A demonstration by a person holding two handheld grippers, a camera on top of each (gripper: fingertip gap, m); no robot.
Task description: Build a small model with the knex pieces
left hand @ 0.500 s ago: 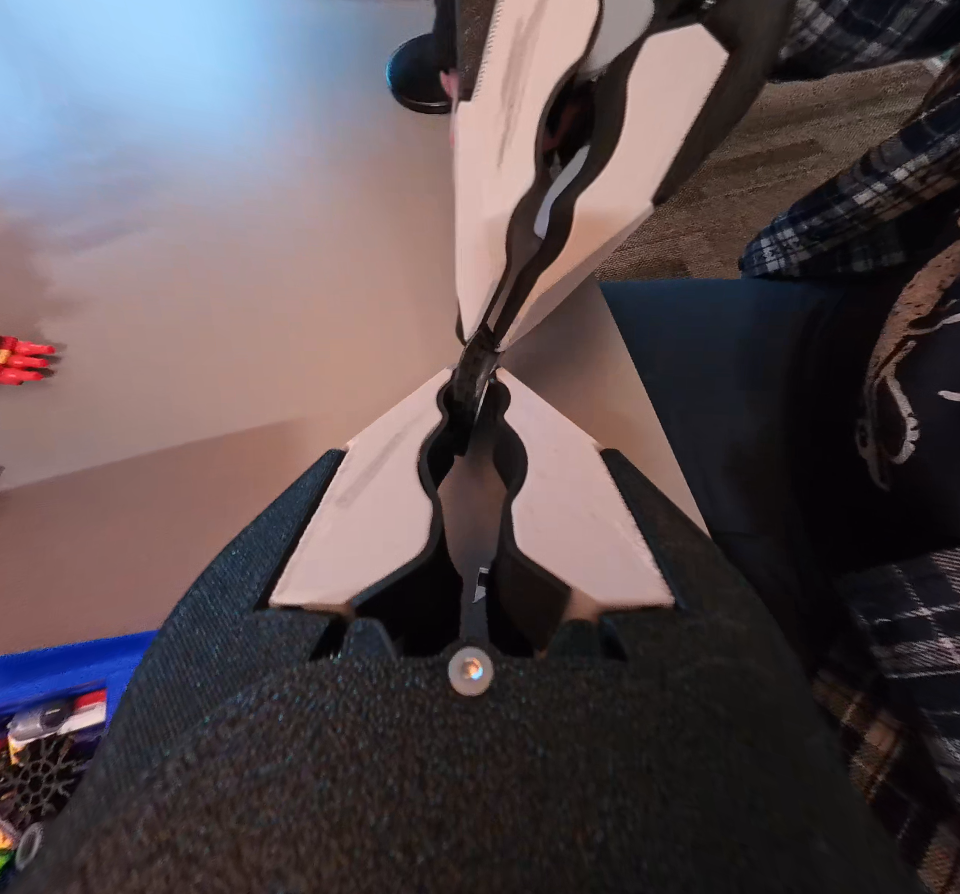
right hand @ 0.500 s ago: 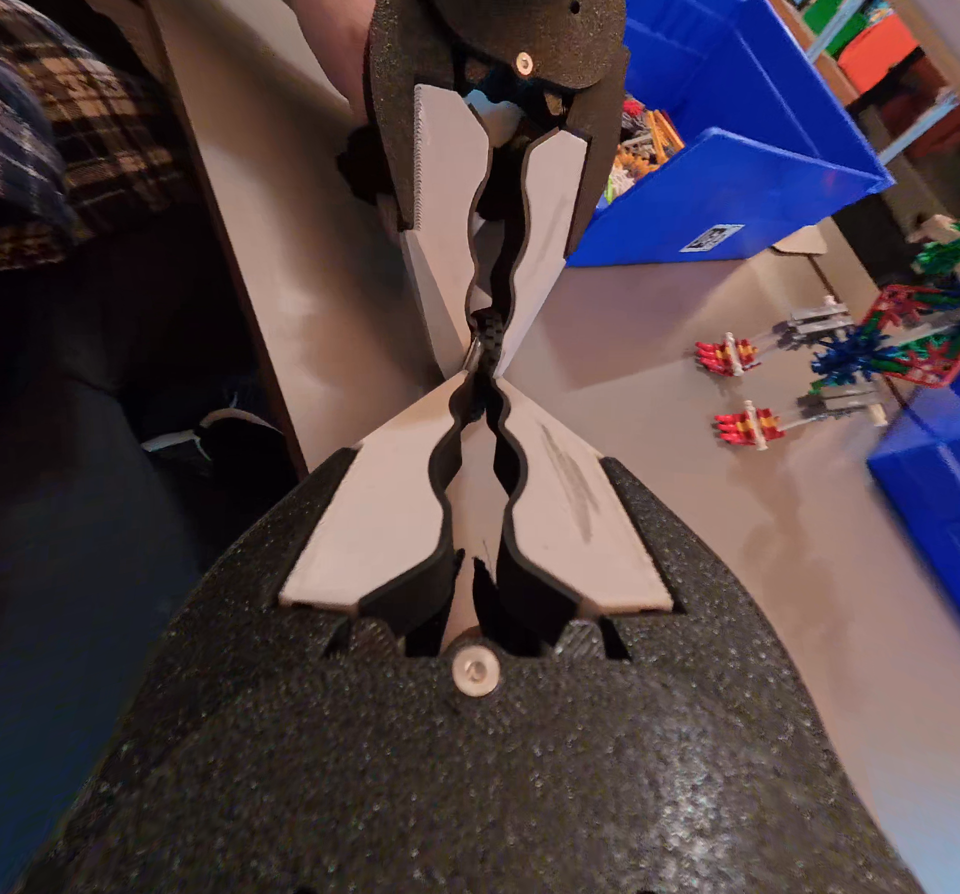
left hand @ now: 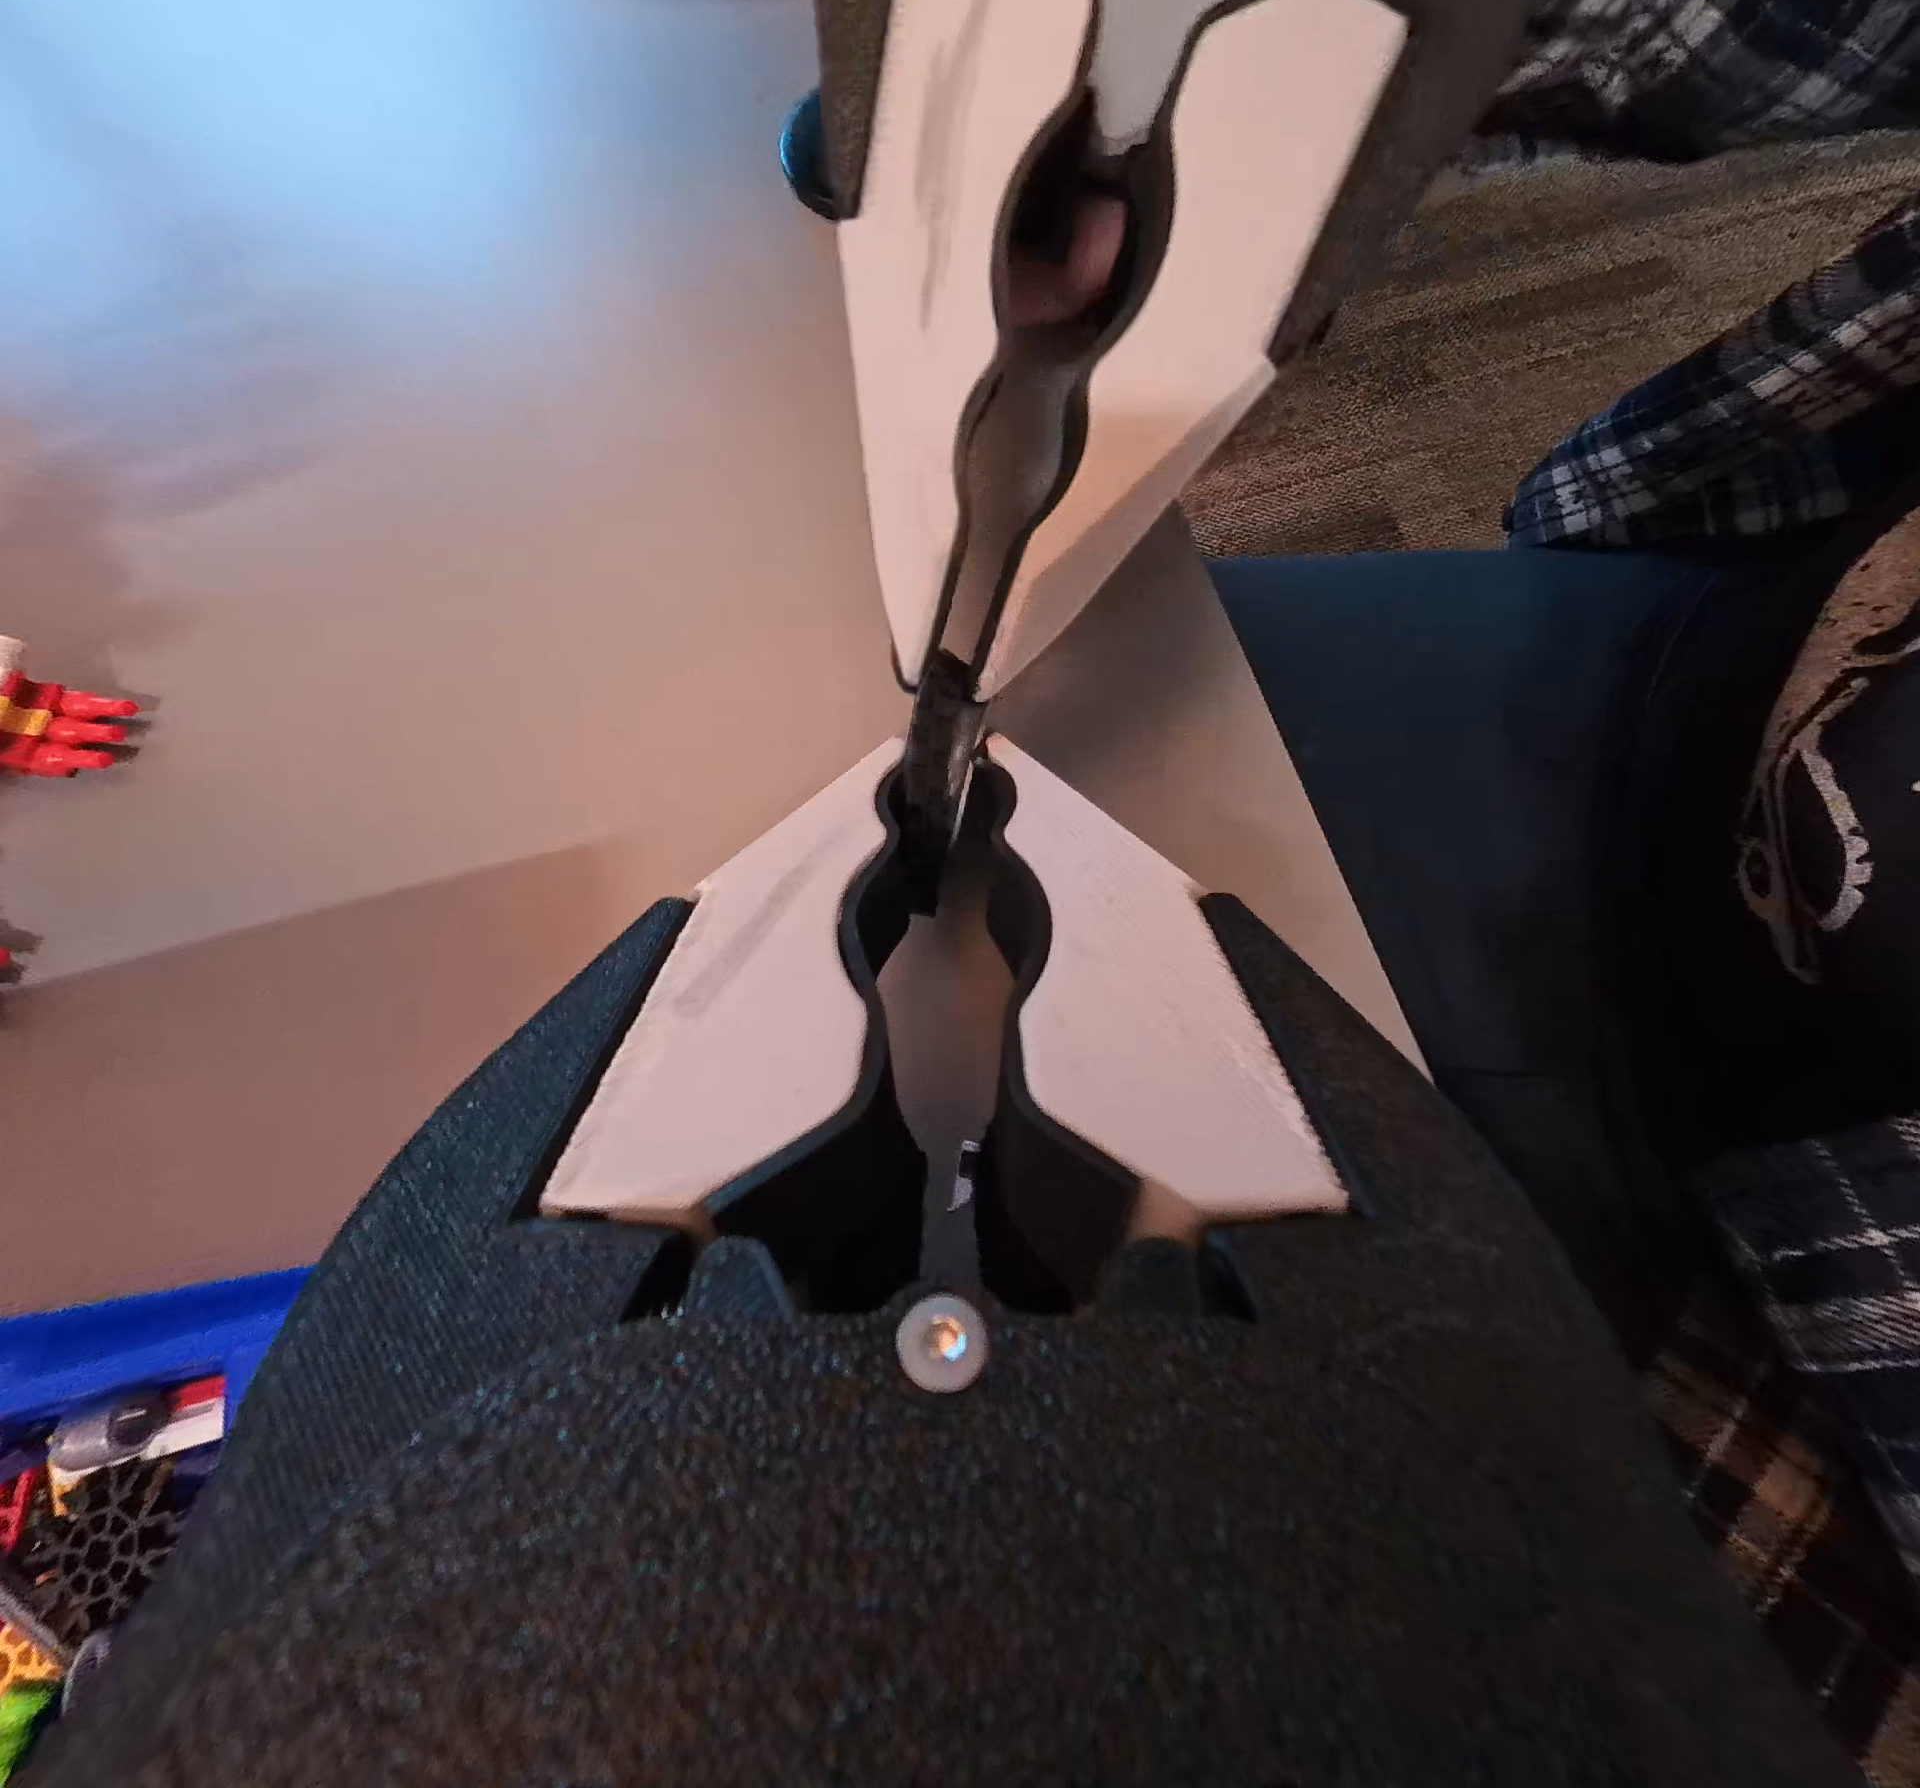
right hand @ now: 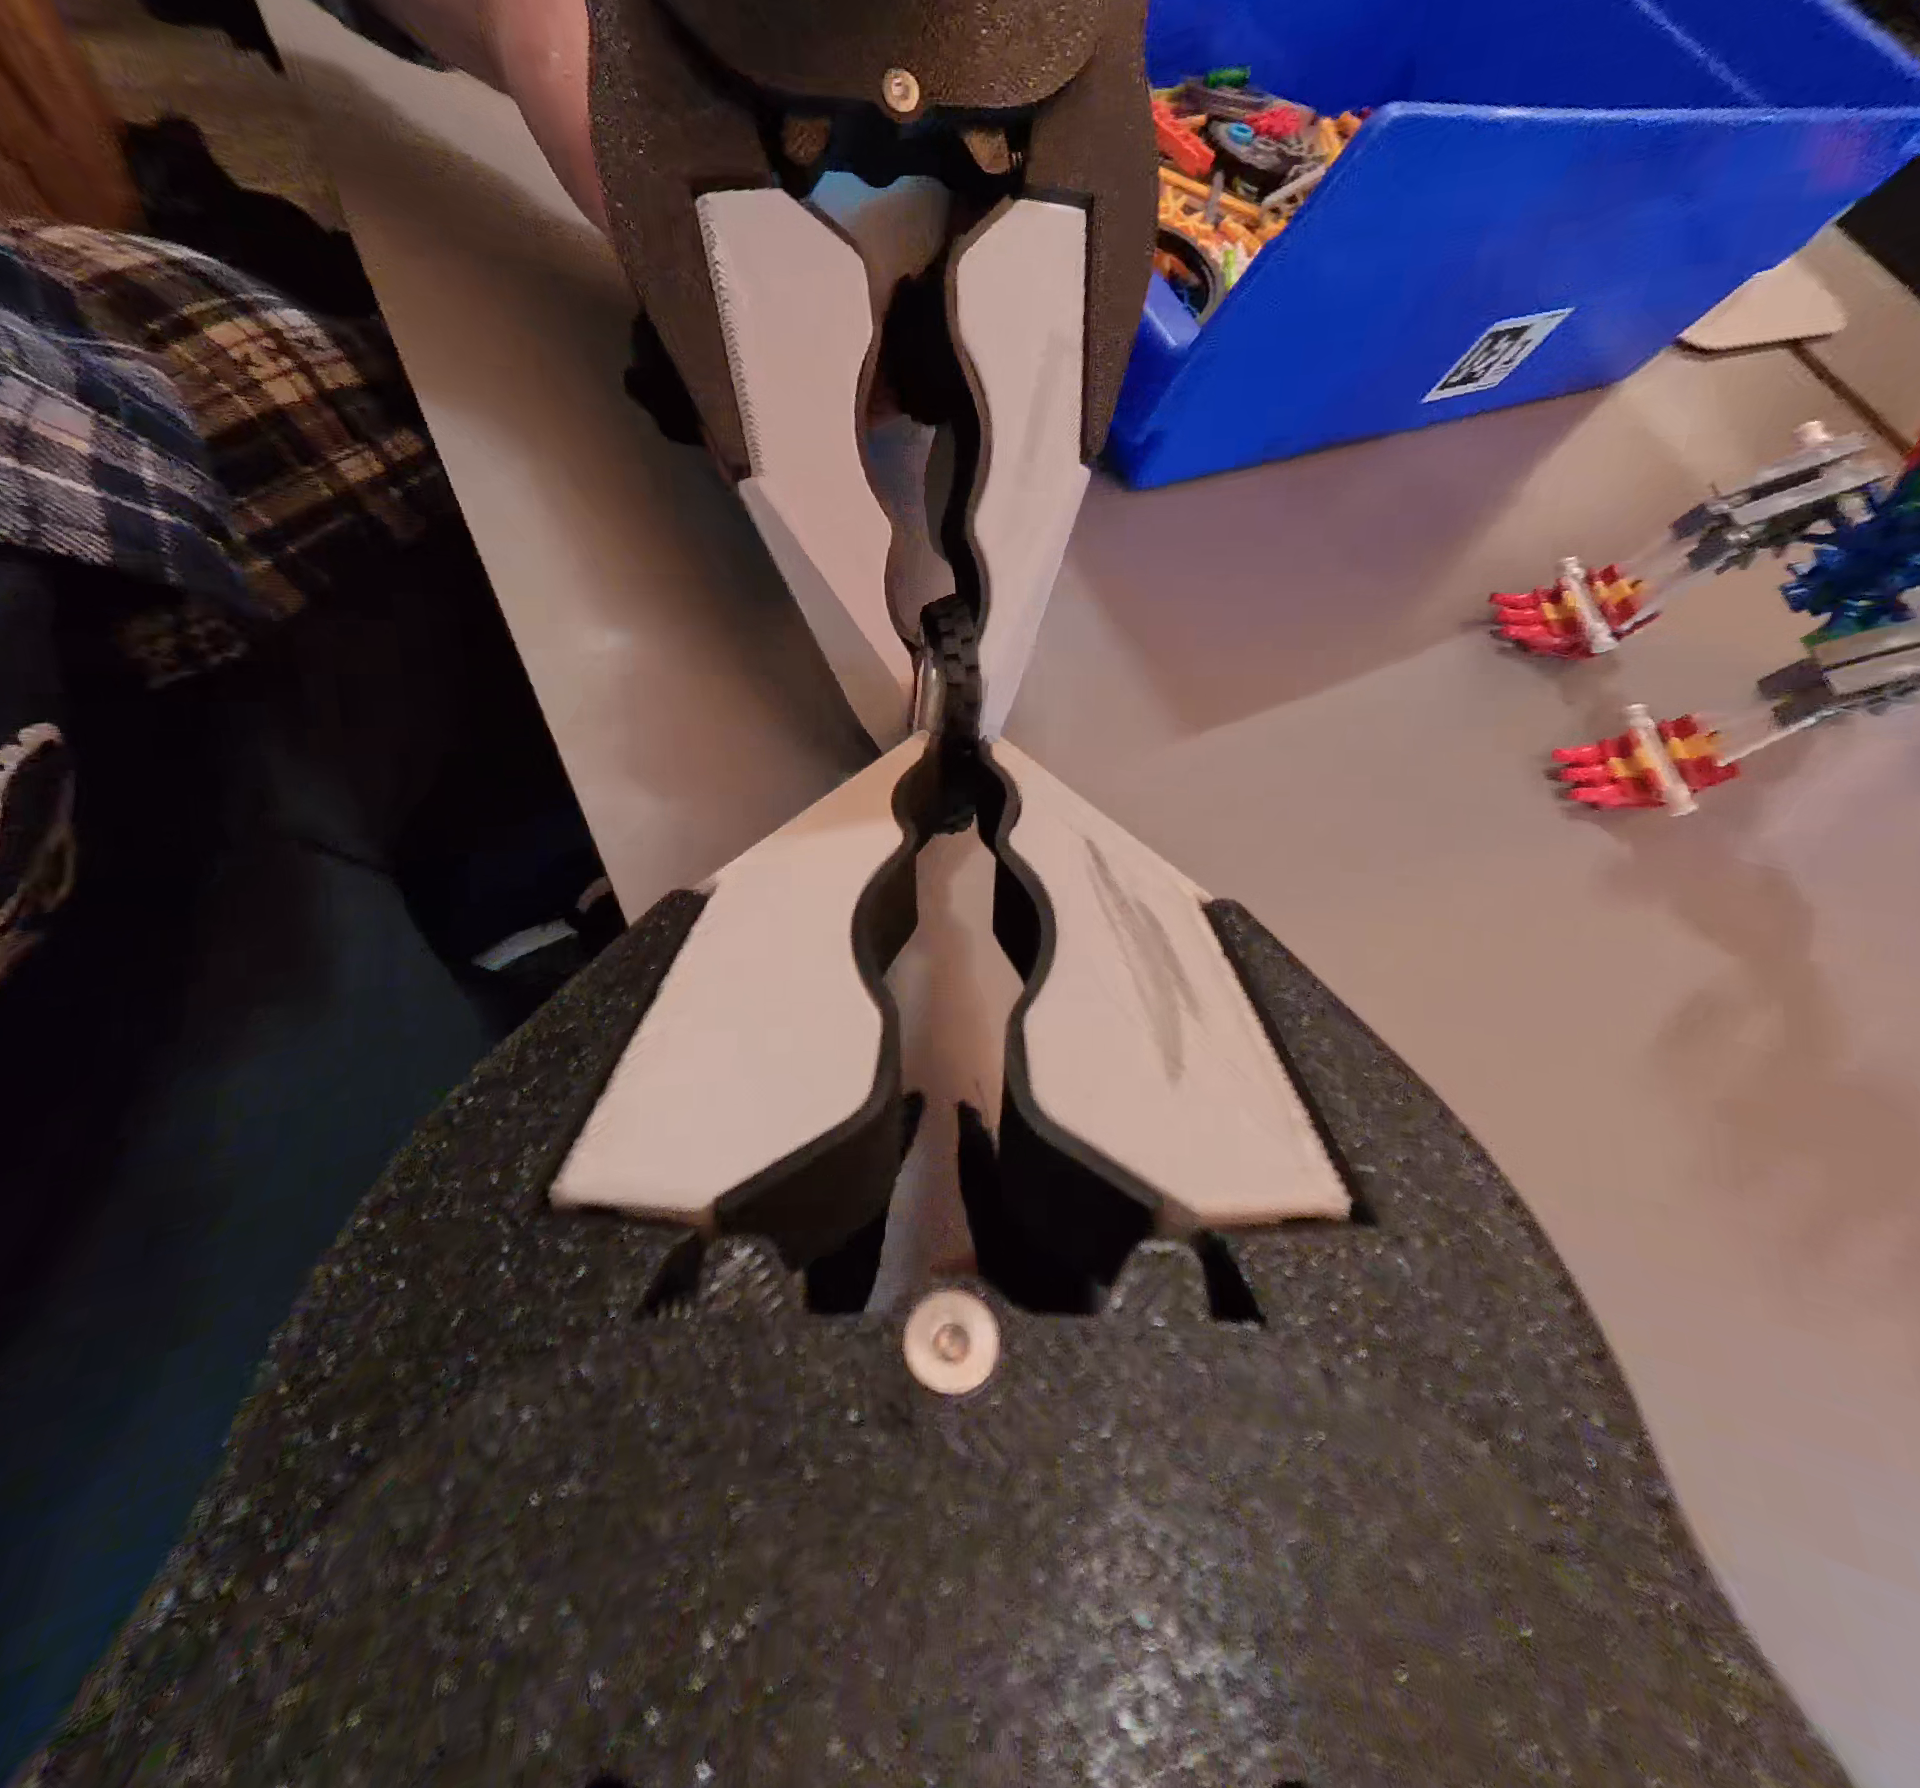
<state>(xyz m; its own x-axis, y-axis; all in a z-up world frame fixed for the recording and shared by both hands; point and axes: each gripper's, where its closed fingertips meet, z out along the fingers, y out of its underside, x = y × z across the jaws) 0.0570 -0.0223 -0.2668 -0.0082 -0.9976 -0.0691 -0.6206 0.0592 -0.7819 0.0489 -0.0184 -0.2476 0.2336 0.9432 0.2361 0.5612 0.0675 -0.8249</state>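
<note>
Left wrist view: my left gripper has its tips pinched narrow on a small black toothed wheel, which it holds edge-on over the near corner of the beige table. The right gripper reaches in from above in this view, tip to tip with mine, and its tips are closed on the far end of the same wheel. A red and yellow toy piece lies on the table well off to the left, and a blue bin of mixed parts sits at the lower left corner. A person's plaid sleeve shows at the right, over carpet. Right wrist view: my right gripper is narrow and clamped on the black toothed wheel; I also see a small grey ring just beside the wheel, touching it. The left gripper faces me and grips the wheel's other end. Behind it stands the blue bin, full of coloured building pieces. To the right a toy model with two red and yellow claws rests on the table, well apart from both grippers.
</note>
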